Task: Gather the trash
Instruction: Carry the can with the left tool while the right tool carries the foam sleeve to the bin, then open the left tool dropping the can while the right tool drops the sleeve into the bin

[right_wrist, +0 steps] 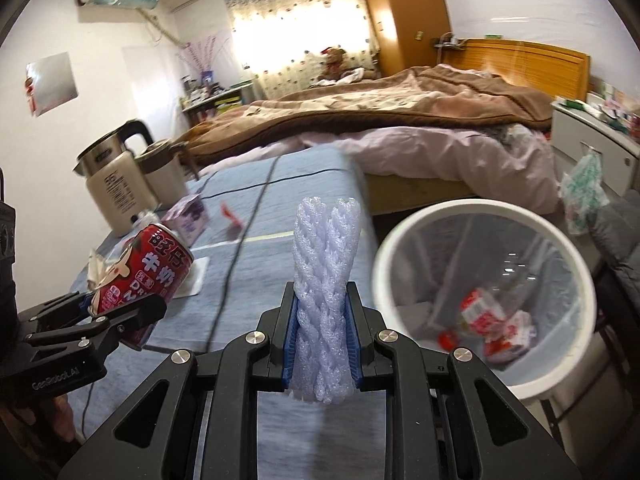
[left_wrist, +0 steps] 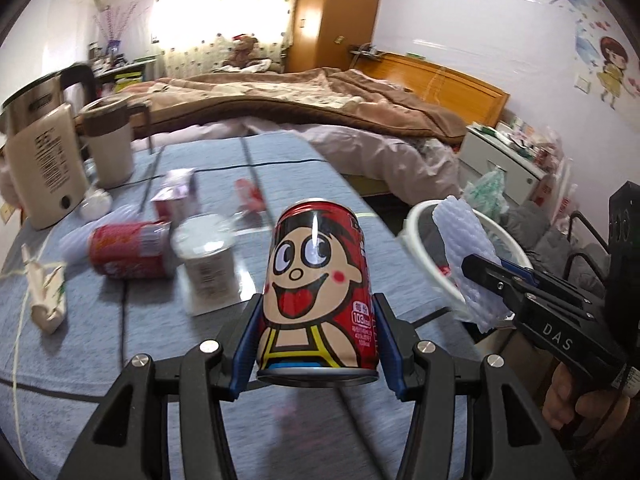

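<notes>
My left gripper is shut on a red cartoon milk can, held upright above the blue table; the can also shows in the right wrist view. My right gripper is shut on a white foam fruit net, held just left of the white trash bin. In the left wrist view the net hangs at the bin's rim. The bin holds red-and-white wrappers.
On the table lie another red can, a white cup, a purple carton, crumpled paper and a red wrapper. A kettle and a jug stand at the far left. A bed lies behind.
</notes>
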The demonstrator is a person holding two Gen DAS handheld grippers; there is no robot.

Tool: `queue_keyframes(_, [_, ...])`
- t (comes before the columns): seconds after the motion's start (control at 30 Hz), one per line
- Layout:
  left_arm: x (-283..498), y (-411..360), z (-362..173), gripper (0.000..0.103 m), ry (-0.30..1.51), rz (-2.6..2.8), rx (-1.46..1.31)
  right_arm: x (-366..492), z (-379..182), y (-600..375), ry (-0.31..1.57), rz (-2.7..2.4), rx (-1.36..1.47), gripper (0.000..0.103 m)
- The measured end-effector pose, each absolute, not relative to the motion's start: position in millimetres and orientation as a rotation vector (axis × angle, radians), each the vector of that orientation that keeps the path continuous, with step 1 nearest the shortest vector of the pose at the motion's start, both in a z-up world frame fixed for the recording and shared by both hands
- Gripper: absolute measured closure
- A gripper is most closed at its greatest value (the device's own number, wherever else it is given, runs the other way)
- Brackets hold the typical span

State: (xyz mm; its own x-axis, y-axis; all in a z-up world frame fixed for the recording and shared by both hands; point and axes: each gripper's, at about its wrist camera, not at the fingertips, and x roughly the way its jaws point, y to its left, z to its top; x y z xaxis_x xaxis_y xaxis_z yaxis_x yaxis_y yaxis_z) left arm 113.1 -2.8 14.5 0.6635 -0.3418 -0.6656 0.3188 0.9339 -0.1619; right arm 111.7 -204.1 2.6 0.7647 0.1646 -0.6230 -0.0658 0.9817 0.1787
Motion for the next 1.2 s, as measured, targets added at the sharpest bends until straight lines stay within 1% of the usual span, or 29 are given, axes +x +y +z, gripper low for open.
queue_keyframes(0.37, [120.3,-76.2,20.3,0.049,0.755,-0.491,0.014,98.0,5.5,-273.4,0.681,0.001,0.188,0.081])
queue_keyframes(0.63, [129.4,-137.2,14.5,0.049,0.788,-0.592,0.046,98.4,-8.4,-324.3,0.731,-0.089,0.207,0.081])
queue_keyframes(0.97, [139.3,-175.3,-0.1,0.049,0.846,-0.627,0.064,114.0,-27.5,-354.4,0.788,-0.131,0.202,0.079])
queue_keyframes(1.07, [140.8,-178.1,-3.6,0.048,0.85,-0.634,0.064,115.9,-31.9,-363.0,0.804,-0.132,0.235,0.074])
queue_keyframes(1.1, [140.9,-179.2,-4.0,0.048,0.851,-0.636,0.061,116.2,-32.9,-364.7,0.808,-0.137,0.234,0.067])
queue_keyframes(1.13, [141.2,-179.5,-4.2,0.047,0.851,-0.639,0.057,116.6,-33.8,-365.9,0.809,-0.145,0.229,0.058])
queue_keyframes(1.2, [142.6,-180.4,-4.0,0.045,0.854,-0.635,0.057,115.8,-34.2,-366.1,0.807,-0.156,0.217,0.051])
